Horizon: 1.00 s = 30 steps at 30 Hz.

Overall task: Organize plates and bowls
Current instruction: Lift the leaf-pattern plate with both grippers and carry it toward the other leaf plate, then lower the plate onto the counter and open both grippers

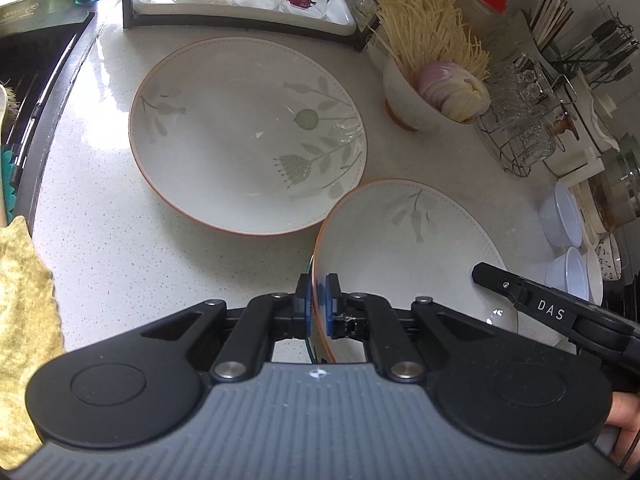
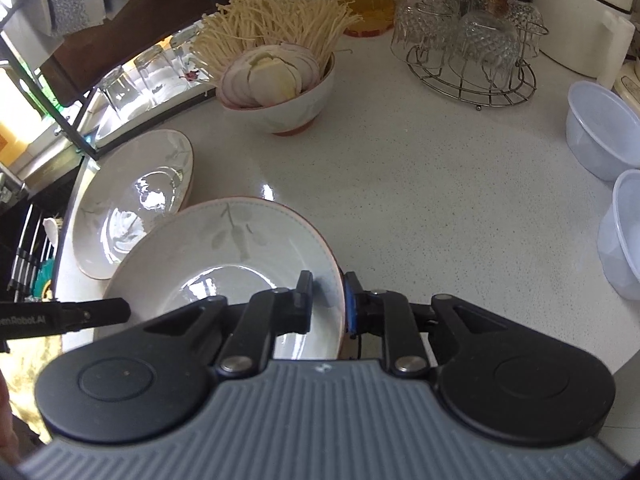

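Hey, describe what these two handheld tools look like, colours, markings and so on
Both match: a ribbed grey body with black round side housings, black linkage arms with silver pivot bolts, and blue pads on the fingertips. The left tool has a thin green cable near its pads. The right tool carries white "DAS" lettering on its finger; the left's finger reads "Robot.AI". Bare skin shows at the edges; no sleeves visible.

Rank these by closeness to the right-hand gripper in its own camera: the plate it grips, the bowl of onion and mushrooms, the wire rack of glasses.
From the right gripper:
1. Gripped plate, clamped at its rim.
2. Bowl of onion and mushrooms, ahead, slightly left.
3. Wire rack of glasses, farthest, ahead right.
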Each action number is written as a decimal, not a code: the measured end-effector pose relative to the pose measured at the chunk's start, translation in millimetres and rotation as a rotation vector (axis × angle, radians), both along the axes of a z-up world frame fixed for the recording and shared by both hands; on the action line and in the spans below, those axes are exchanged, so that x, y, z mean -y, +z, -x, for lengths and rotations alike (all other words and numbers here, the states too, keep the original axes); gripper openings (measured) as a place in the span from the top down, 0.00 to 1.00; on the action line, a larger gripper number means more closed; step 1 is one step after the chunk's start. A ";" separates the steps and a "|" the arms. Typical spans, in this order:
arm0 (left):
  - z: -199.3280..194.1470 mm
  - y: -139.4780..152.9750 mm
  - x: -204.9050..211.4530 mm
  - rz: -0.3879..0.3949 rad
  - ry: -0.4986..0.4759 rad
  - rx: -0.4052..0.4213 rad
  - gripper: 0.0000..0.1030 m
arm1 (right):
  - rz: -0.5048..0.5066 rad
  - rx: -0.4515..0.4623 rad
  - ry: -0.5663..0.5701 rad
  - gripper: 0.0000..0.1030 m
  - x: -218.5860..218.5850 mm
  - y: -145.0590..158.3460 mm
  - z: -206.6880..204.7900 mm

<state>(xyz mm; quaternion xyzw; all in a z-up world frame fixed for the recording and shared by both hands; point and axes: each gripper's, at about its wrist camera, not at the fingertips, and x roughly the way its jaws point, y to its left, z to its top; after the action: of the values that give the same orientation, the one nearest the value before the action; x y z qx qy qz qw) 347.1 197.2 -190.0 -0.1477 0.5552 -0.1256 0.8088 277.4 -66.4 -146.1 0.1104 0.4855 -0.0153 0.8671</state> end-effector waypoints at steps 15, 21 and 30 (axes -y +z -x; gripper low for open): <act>9.9 2.4 1.4 -0.010 -0.018 -0.004 0.92 | 0.045 0.007 0.011 0.80 -2.8 1.3 -0.5; 18.3 13.8 -2.7 -0.010 -0.020 0.027 0.91 | 0.035 0.033 -0.016 0.80 -3.1 10.6 3.9; 34.0 49.3 -9.2 -0.009 -0.032 0.113 0.91 | -0.019 0.124 -0.044 0.80 -5.8 42.1 16.2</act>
<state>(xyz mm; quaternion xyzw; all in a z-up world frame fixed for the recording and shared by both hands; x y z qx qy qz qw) 313.1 206.3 -140.7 -0.1276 0.5118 -0.1442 0.8373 261.2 -60.6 -103.9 0.1298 0.4286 -0.0230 0.8938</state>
